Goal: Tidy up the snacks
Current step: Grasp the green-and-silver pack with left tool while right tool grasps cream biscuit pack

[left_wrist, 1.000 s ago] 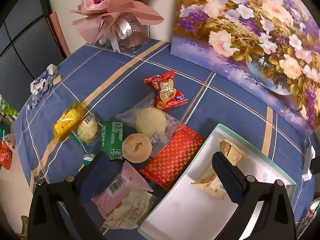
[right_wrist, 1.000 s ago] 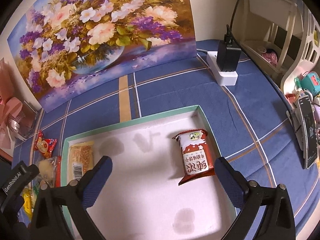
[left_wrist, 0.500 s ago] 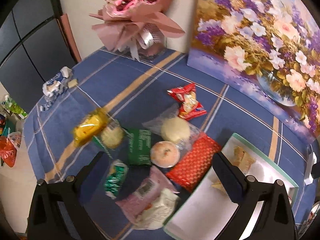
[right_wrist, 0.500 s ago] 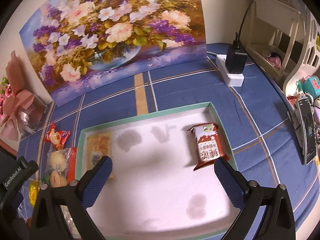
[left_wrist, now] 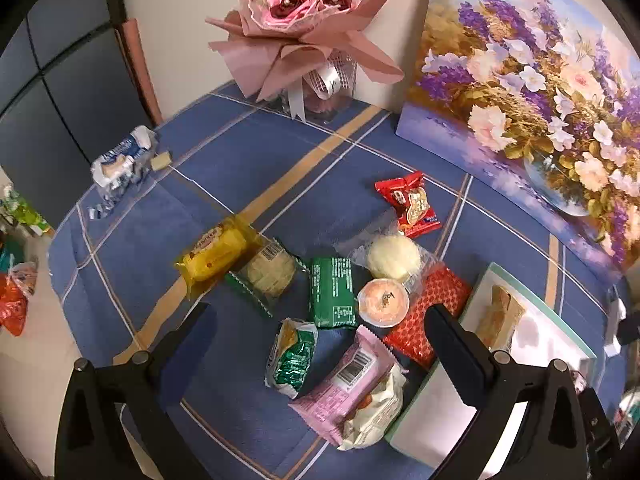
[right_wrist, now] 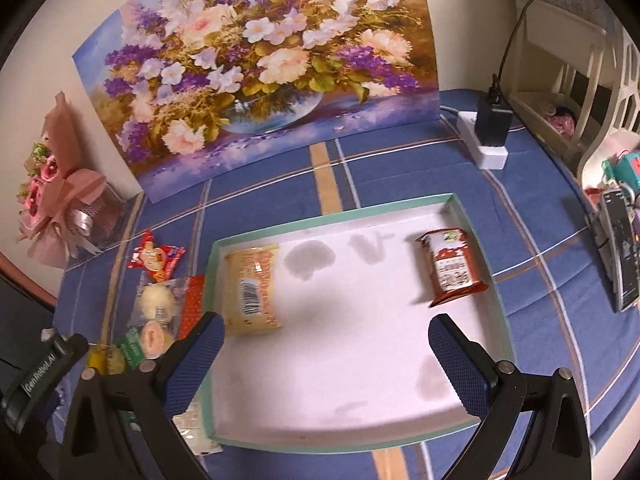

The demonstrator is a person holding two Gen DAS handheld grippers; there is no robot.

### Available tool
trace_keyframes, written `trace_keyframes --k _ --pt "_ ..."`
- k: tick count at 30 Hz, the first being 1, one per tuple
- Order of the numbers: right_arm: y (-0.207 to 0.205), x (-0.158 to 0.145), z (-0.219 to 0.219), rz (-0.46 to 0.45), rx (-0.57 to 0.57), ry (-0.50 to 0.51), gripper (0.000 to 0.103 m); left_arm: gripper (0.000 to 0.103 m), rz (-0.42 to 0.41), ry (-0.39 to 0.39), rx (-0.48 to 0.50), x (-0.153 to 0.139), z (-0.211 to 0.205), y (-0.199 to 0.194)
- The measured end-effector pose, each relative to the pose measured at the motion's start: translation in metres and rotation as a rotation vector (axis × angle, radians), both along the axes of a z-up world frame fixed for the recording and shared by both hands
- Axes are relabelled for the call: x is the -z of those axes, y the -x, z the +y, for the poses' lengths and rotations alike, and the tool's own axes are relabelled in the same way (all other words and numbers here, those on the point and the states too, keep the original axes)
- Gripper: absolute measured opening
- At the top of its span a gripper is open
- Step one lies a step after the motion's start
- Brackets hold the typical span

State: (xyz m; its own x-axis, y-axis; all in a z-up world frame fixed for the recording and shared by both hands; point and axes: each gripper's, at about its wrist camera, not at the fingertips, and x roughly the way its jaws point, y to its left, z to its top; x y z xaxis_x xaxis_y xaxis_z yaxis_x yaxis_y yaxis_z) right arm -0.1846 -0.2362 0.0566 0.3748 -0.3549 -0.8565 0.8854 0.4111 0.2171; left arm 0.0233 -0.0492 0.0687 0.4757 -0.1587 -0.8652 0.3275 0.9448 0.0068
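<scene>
- Snacks (left_wrist: 332, 296) lay heaped on the desk (left_wrist: 248, 168), beside the tray (right_wrist: 360, 360).
- Tray held two packets; its near edge was cut off.
- Left gripper (left_wrist: 320, 344) and right gripper (right_wrist: 326, 354): jaws wide, empty.

We can read "GenRoboAI" in white letters on the black gripper body (right_wrist: 38, 372) at the lower left of the right wrist view. On the card behind the rose bouquet (left_wrist: 308, 12) only fragments show, something like "STUDI". The print on the snack wrappers is too small or blurred for us to read.
</scene>
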Motion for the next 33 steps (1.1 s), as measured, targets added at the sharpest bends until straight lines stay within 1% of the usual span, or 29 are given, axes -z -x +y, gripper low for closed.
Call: trace_keyframes --k 5,8,12,15,17,18,21,26,28,29,31,33 --pt "-0.01 0.001 0.013 -0.038 -0.028 -0.034 0.103 0.103 0.046 0.022 -0.003 0.006 0.02 -0.011" --pt "-0.02 0.005 0.026 -0.066 -0.071 -0.069 0.103 0.103 0.098 0.042 -0.001 0.014 0.03 -0.018" --pt "-0.035 0.013 0.048 -0.059 -0.12 -0.088 0.103 0.103 0.15 0.055 -0.007 0.028 0.038 -0.027" --pt "-0.047 0.021 0.062 -0.063 -0.146 -0.115 0.102 0.103 0.185 0.038 0.001 0.044 0.04 -0.035" --pt "-0.055 0.027 0.069 -0.061 -0.165 -0.14 0.1 0.103 0.224 0.039 0.0 0.056 0.044 -0.039" --pt "-0.058 0.03 0.073 -0.063 -0.17 -0.151 0.098 0.103 0.243 0.046 -0.008 0.061 0.047 -0.041" --pt "-0.064 0.039 0.085 -0.056 -0.186 -0.178 0.095 0.103 0.278 0.063 -0.03 0.072 0.056 -0.046" --pt "-0.072 0.048 0.094 -0.029 -0.197 -0.202 0.086 0.103 0.342 0.088 -0.013 0.079 0.064 -0.053" --pt "-0.075 0.054 0.095 -0.014 -0.196 -0.231 0.081 0.103 0.365 0.072 0.01 0.084 0.064 -0.056" --pt "-0.076 0.056 0.095 -0.006 -0.197 -0.239 0.08 0.103 0.379 0.062 0.017 0.087 0.065 -0.058" --pt "-0.079 0.058 0.095 0.007 -0.194 -0.246 0.076 0.103 0.413 0.071 0.021 0.092 0.067 -0.061" --pt "-0.079 0.059 0.095 0.014 -0.182 -0.259 0.073 0.103 0.429 0.077 0.023 0.095 0.068 -0.064"
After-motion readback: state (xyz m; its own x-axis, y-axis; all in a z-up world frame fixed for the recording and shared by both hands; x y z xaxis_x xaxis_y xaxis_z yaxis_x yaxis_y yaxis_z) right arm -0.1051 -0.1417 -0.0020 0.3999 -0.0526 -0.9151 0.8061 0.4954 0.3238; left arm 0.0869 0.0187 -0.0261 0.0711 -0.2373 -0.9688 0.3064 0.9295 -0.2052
